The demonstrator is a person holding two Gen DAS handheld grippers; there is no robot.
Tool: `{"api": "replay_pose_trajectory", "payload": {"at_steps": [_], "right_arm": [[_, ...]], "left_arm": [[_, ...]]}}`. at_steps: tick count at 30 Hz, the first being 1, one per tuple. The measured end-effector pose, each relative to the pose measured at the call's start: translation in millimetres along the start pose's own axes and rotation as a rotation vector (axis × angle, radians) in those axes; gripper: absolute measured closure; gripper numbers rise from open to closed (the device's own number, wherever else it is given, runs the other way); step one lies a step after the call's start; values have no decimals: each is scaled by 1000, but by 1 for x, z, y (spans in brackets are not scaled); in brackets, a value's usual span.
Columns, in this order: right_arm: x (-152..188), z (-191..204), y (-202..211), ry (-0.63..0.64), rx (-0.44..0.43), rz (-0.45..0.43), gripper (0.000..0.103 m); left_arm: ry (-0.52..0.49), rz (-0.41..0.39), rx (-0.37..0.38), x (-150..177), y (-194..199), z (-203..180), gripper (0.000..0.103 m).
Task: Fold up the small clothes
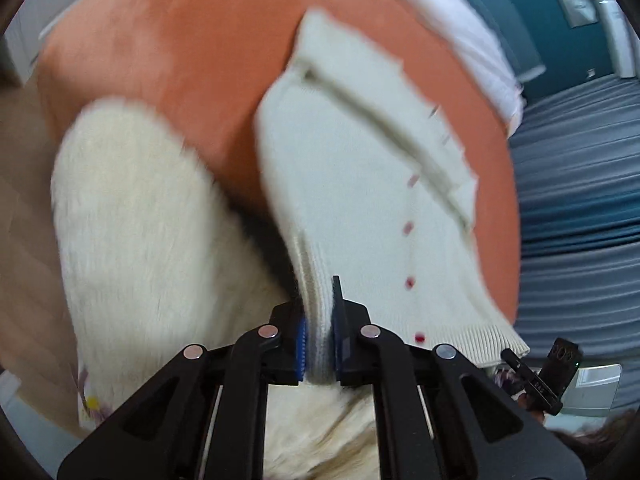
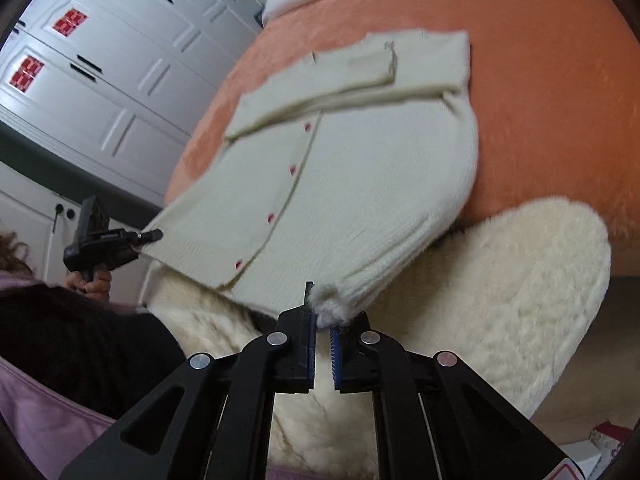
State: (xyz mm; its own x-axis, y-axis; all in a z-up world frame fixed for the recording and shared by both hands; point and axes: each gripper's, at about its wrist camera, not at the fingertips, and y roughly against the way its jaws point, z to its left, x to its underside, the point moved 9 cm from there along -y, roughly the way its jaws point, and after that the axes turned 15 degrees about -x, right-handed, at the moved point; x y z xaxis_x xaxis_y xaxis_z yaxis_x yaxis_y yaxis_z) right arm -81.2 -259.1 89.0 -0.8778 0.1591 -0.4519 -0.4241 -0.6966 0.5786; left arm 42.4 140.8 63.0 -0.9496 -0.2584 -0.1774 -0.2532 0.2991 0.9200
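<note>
- The left gripper is clamping the ribbed hem corner of the cream cardigan, knit bunched between its blue pads
- The right gripper is pinching the opposite hem corner of the cardigan, only a fluffy tuft caught at its tips
- The cardigan is stretching ahead of both grippers, its far end with folded sleeves lying on the orange bed cover, a fleecy cream blanket underneath the grippers
- The knit is looking soft, light and stretchy; a deeper bite on the ribbed hem would likely be holding more securely than the tuft
</note>
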Motion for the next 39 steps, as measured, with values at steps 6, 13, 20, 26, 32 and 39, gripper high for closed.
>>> {"api": "replay_pose_trajectory", "payload": {"at_steps": [6, 13, 20, 26, 32, 39], "right_arm": [[-178, -55, -17, 41, -46, -381, 96], [-225, -148, -73, -207, 126, -553, 64], [-213, -178, -93, -73, 322, -390, 34], [-219, -212, -138, -112, 351, -268, 31], [-238, -146, -126, 45, 217, -296, 94], [-305, -126, -37, 67, 166, -583, 95]], "left_arm": [[-89, -334, 72, -157, 1, -72, 93], [11, -308, -54, -218, -103, -67, 59], [-87, -345, -130, -224, -118, -56, 26], [-17, -175, -108, -240, -173, -52, 50], [-73, -262, -59, -249, -128, -71, 94], [-101, -447, -46, -309, -51, -106, 94]]}}
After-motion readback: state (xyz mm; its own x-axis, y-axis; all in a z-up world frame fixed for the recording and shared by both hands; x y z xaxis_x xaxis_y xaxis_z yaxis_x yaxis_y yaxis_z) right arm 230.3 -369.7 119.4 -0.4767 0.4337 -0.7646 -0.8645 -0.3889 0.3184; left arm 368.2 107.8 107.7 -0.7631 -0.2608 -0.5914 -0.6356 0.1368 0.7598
